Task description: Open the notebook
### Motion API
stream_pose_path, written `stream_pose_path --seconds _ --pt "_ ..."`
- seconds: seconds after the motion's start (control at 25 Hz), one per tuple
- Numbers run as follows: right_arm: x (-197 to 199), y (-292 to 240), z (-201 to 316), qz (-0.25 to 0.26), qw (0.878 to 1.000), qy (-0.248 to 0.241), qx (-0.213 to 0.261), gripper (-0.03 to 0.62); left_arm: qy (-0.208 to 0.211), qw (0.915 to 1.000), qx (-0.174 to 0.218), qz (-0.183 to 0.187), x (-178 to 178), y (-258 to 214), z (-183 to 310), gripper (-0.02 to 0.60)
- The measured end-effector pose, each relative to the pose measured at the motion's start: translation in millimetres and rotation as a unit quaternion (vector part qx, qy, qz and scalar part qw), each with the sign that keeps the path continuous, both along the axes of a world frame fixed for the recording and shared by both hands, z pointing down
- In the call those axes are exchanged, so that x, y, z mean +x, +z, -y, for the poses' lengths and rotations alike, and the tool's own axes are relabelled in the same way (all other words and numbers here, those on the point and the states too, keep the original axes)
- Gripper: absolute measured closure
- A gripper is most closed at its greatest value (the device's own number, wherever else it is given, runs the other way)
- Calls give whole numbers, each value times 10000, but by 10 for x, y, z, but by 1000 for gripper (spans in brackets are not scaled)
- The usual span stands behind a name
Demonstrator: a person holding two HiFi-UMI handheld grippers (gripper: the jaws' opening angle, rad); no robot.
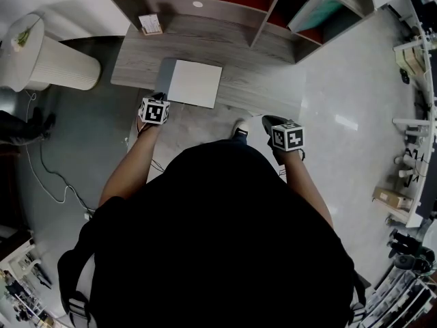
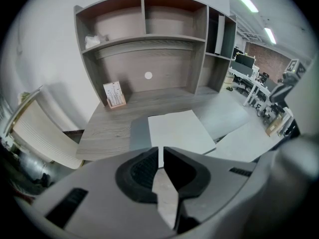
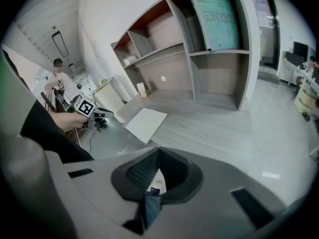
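Holding short of the front edge of the surface (image 1: 266,91), left gripper (image 2: 160,151) and right gripper (image 3: 158,153) both clenched on nothing, with the notebook (image 1: 194,83) lying flat at that edge left of middle; risk: shut jaws would shove it across rather than catch its thin edge.

Left gripper (image 2: 161,151) and right gripper (image 3: 158,153), jaws together, angled down.
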State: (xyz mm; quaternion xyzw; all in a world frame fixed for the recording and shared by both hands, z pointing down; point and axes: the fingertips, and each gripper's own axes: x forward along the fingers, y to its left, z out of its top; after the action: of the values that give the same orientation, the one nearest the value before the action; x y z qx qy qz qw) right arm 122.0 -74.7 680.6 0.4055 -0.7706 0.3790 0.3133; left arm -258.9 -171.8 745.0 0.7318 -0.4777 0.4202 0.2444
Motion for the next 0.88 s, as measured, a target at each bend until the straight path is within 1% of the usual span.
stream_pose_path --seconds 0.24,0.56,0.88 --pt "-5 -90 36 -39 9999 20 101 591 69 9999 51 -111 76 -27 -21 546" --pt "1 -192 58 -74 9997 43 239 592 92 9997 -6 -231 131 -65 -126 546" --pt "5 -375 154 -128 9983 155 548 591 197 9992 6 -340 186 -90 -193 546"
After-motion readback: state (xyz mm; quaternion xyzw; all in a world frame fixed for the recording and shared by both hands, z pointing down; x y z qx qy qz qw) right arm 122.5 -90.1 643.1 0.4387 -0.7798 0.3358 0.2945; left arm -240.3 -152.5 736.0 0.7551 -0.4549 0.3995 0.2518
